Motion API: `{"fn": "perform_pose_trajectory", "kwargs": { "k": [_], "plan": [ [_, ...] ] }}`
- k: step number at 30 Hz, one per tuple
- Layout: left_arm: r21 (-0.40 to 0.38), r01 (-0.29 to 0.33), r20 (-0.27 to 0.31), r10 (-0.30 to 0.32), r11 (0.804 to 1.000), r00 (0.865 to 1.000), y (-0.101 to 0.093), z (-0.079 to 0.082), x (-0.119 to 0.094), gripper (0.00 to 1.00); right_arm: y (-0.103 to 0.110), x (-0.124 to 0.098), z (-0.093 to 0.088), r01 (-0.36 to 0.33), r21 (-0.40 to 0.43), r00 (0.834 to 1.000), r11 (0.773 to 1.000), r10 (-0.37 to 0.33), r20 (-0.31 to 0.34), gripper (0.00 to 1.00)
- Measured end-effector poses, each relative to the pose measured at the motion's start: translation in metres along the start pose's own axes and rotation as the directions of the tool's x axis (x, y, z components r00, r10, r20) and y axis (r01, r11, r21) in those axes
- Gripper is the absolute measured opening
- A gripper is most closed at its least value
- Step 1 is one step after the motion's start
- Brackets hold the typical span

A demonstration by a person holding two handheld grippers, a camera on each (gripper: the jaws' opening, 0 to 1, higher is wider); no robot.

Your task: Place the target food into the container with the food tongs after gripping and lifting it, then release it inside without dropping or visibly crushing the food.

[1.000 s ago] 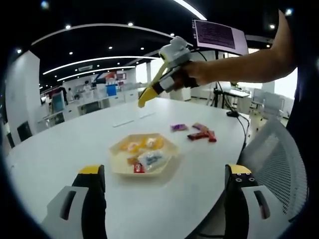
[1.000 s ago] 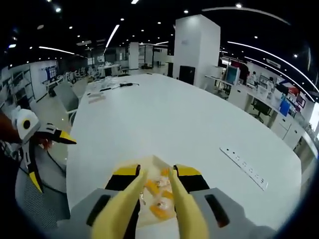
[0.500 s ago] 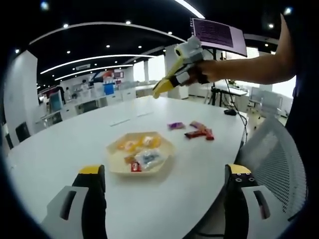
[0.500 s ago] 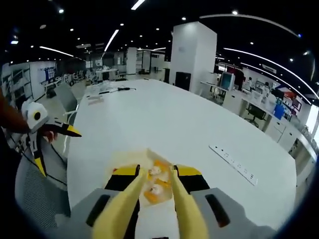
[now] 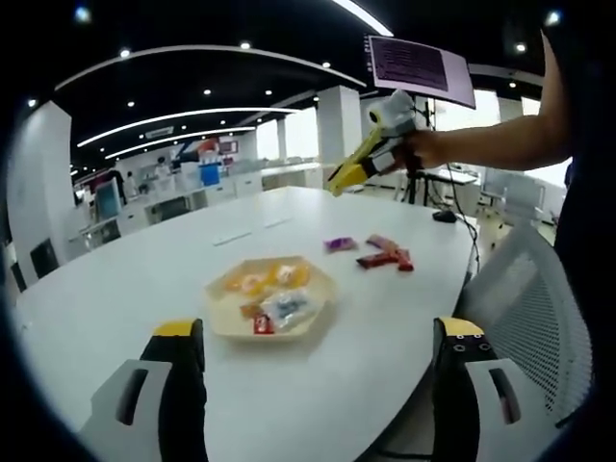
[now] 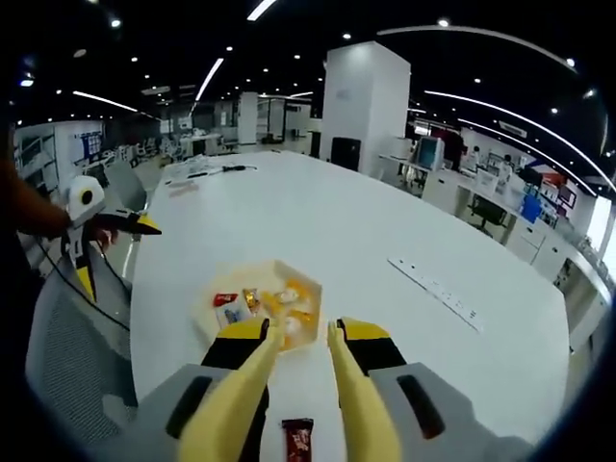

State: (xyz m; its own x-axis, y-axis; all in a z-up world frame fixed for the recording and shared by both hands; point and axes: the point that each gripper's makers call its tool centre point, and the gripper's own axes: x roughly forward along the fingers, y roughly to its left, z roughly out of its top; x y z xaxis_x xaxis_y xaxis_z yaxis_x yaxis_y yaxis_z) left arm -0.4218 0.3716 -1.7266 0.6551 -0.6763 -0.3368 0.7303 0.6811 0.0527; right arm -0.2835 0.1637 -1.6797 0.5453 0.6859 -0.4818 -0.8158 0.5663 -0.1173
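Left gripper (image 5: 318,361): jaws released, nothing held. Right gripper (image 6: 301,332): food tongs (image 6: 294,404) carried, tips apart, empty, above tray (image 6: 258,306) w/ wrapped snacks (image 5: 276,294).

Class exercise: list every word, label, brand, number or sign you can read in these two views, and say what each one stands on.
No text can be read.
Overhead screen: lines of writing, too small to read.
Red wrapper in the tray: print blurred.
Dark snack bar between the yellow tongs: label blurred.
Wrapped snacks on the table: print too small.
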Motion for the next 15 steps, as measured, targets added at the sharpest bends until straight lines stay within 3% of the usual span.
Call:
{"fn": "perform_pose_trajectory", "kwargs": {
  "k": [7, 12, 15],
  "plan": [
    [0.006, -0.001, -0.003, 0.001, 1.0, 1.0, 0.0, 0.0, 0.0, 0.95, 0.002, -0.013, -0.017, -0.009, -0.044, 1.0, 0.999, 0.008, -0.021, 0.28],
    [0.006, -0.006, -0.006, 0.006, 1.0, 1.0, 0.001, -0.001, 0.0, 0.95, 0.005, -0.027, -0.014, -0.029, -0.027, 0.999, 0.999, 0.029, 0.028, 0.28],
    [0.006, -0.01, -0.011, 0.01, 1.0, 1.0, 0.001, -0.002, 0.0, 0.95, 0.007, -0.032, -0.019, -0.031, -0.032, 0.999, 0.999, 0.032, 0.025, 0.28]
  ]
}}
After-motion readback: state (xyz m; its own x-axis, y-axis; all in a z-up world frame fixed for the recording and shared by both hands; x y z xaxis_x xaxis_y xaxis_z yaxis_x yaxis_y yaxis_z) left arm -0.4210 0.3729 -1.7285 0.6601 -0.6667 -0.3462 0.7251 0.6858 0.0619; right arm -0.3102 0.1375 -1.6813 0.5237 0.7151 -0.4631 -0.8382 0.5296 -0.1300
